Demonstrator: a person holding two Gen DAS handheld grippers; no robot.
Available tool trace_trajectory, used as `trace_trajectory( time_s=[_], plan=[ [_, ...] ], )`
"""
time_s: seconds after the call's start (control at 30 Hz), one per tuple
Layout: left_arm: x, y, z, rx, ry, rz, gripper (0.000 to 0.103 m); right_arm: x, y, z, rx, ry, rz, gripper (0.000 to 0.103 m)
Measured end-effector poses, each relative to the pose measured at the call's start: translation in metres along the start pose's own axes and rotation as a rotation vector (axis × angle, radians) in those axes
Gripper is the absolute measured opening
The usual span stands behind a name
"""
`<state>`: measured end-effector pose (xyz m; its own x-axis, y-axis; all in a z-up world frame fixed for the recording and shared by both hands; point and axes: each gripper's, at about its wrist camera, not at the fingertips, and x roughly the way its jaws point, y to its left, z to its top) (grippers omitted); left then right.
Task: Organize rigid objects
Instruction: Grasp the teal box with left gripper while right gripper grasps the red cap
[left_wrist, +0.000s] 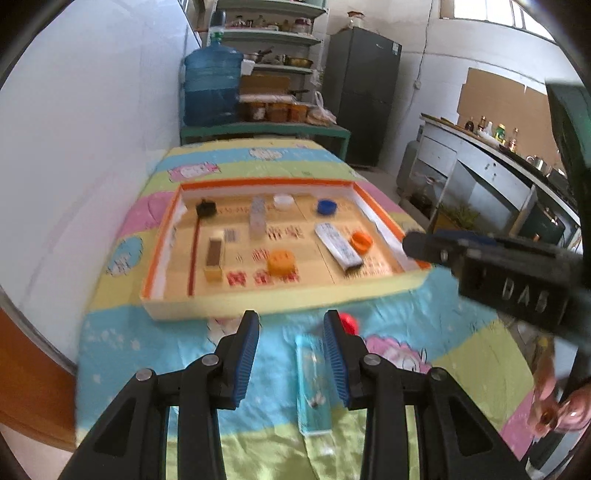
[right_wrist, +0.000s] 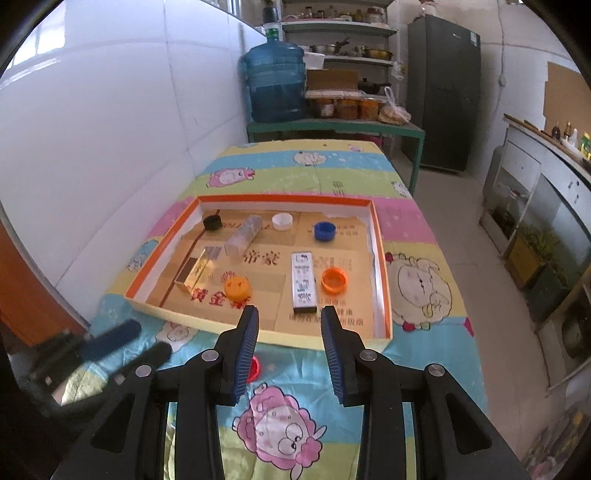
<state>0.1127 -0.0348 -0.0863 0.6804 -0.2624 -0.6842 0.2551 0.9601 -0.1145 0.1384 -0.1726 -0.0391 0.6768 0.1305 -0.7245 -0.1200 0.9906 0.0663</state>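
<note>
A shallow orange-rimmed box (left_wrist: 258, 182) (right_wrist: 284, 199) lies on the patterned cloth and holds a remote (left_wrist: 338, 244) (right_wrist: 303, 280), several bottle caps, a clear tube (right_wrist: 243, 234) and a tan block (left_wrist: 214, 256). A clear plastic case (left_wrist: 312, 384) lies on the cloth in front of the box, between my left gripper's fingers. My left gripper (left_wrist: 291, 319) is open above it. A red cap (left_wrist: 348, 322) (right_wrist: 254, 367) lies beside the case. My right gripper (right_wrist: 290, 315) is open and empty over the box's near edge. It also shows in the left wrist view (left_wrist: 417, 243).
The table stands against a white wall on the left. Behind it is a green bench (right_wrist: 332, 127) with a blue water jug (right_wrist: 275, 83) and jars, then shelves and a dark fridge (right_wrist: 443, 92). A counter (right_wrist: 546, 177) runs along the right.
</note>
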Motion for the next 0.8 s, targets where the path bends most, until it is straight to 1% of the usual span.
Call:
trace_trajectory(
  time_s=[0.23, 0.47, 0.6, 0.73, 0.8],
  plan=[
    [0.021, -0.010, -0.019, 0.030, 0.056, 0.007, 0.036, 0.004, -0.002, -0.007, 0.007, 0.017, 0.005, 0.036],
    [0.029, -0.021, -0.028, 0.079, 0.074, -0.004, 0.036, 0.010, -0.007, -0.011, 0.020, 0.029, 0.006, 0.036],
    [0.036, -0.025, -0.034, 0.107, 0.096, 0.017, 0.036, 0.013, -0.010, -0.013, 0.025, 0.032, 0.007, 0.036],
    [0.037, -0.023, -0.035, 0.099, 0.106, 0.018, 0.023, 0.014, -0.011, -0.016, 0.029, 0.037, 0.013, 0.036],
    [0.038, -0.021, -0.034, 0.090, 0.107, 0.006, 0.023, 0.015, -0.012, -0.017, 0.031, 0.040, 0.017, 0.036]
  ],
)
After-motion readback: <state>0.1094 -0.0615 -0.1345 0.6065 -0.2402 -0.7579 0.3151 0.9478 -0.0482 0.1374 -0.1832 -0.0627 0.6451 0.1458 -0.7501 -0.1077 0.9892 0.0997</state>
